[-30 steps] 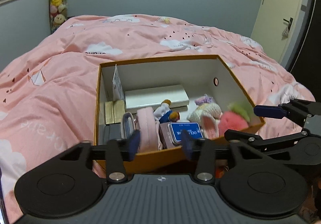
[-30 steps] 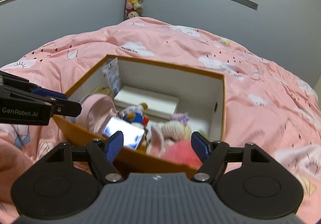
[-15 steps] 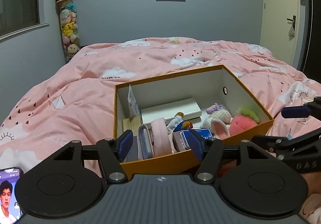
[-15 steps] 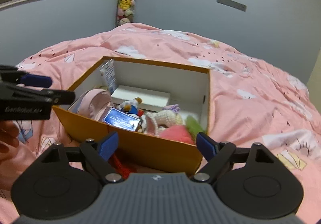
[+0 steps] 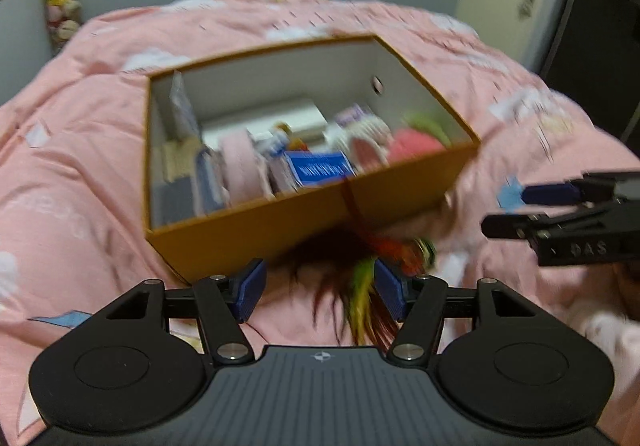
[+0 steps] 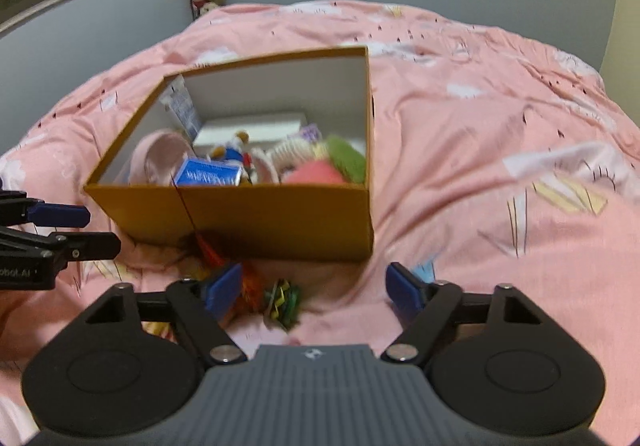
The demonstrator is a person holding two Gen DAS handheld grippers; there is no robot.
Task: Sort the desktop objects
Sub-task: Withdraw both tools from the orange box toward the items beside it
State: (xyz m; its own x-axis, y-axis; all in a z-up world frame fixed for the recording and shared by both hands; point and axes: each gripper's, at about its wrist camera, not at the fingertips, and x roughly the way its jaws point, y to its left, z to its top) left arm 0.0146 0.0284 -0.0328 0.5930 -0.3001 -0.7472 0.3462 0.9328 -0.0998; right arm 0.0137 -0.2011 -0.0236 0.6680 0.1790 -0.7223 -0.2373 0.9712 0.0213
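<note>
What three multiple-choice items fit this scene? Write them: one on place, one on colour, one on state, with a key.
1. Where does the feather toy lie?
A. Inside the box
B. On the bedspread before the box
C. On the floor

2. What colour is the cardboard box outside?
A. Orange-brown
B. Green
C. White

3. How is the left claw?
A. Shut on the tin
B. Open, empty
C. Out of view

Key: 1 B, its feathers spread on the pink bedspread against the front wall; 2 A, only the inside is white; 3 B, its pads stand apart, gripping nothing.

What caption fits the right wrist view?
Open right gripper above feathery toy on pink bedspread, before orange box.
</note>
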